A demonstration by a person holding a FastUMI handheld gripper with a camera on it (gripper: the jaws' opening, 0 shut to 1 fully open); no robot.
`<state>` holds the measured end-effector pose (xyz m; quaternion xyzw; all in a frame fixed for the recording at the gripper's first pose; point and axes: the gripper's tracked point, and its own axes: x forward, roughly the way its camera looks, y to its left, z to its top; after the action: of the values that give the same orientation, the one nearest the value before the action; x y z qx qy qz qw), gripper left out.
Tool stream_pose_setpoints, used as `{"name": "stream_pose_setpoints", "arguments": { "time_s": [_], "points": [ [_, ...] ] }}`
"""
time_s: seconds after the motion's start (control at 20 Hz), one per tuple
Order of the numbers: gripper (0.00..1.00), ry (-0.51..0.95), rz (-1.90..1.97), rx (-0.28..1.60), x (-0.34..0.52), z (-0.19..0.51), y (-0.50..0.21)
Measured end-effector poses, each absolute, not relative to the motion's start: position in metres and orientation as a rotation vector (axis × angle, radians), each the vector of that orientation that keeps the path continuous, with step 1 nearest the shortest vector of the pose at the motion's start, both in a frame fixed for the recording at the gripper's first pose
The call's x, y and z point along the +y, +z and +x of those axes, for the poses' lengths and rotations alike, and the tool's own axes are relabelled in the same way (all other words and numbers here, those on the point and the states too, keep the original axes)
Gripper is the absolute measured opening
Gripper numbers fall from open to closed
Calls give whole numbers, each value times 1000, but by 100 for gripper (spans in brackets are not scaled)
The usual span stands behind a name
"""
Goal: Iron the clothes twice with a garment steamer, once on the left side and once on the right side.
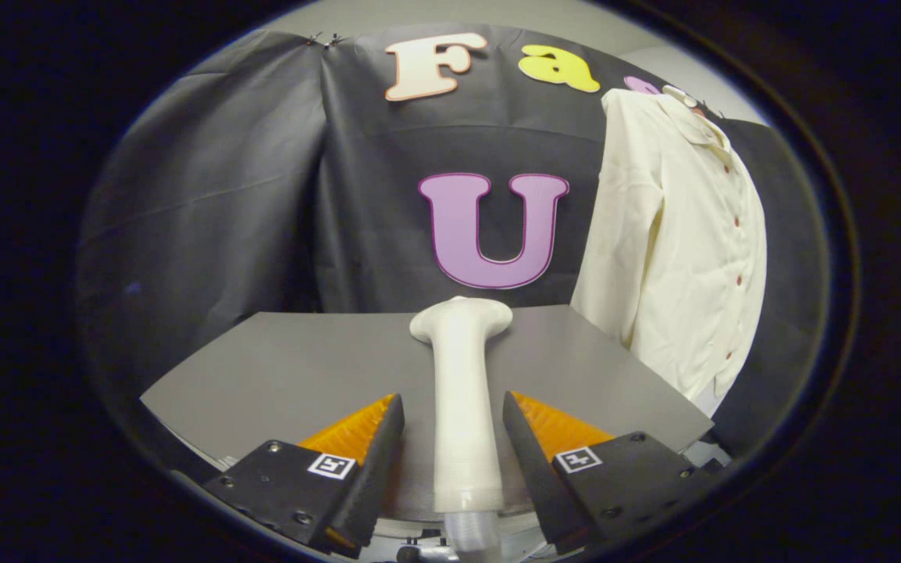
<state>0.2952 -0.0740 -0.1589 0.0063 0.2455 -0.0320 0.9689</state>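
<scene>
While flat, steamer [462,391] head-away lengthwise.

Flat grey matte table top [278,367] before the booth wall. A white plastic garment steamer [462,391] lies along its middle, head pointing away, apparently resting directly on the surface.

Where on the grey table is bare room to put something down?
The grey table is bare on both sides of the white steamer, which lies between the open gripper's fingers. It is tighter toward the hanging cream shirt beyond the far right corner.
</scene>
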Motion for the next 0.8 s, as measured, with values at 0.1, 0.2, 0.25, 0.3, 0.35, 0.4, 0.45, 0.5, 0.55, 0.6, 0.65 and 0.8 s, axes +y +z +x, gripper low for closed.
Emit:
{"name": "stream_pose_setpoints", "arguments": {
  "time_s": [0.1,0.2,0.25,0.3,0.35,0.4,0.45,0.5,0.55,0.6,0.65,0.8],
  "points": [
    [76,-65,8,518,-74,298,-165],
    [70,-62,17,521,-74,303,-168],
    [68,-70,22,519,-76,307,-169],
    [61,-74,28,524,-77,308,-171],
    [56,-83,30,515,-79,308,-170],
    [52,-88,32,516,-81,309,-169],
    [47,-86,36,515,-81,310,-171],
    [43,-89,41,514,-82,308,-171],
    [42,-93,41,516,-83,308,-171],
    [41,-96,42,511,-84,308,-170],
    [41,-97,47,504,-85,308,-168],
    [38,-73,108,476,-83,308,-166]
  ]
}}
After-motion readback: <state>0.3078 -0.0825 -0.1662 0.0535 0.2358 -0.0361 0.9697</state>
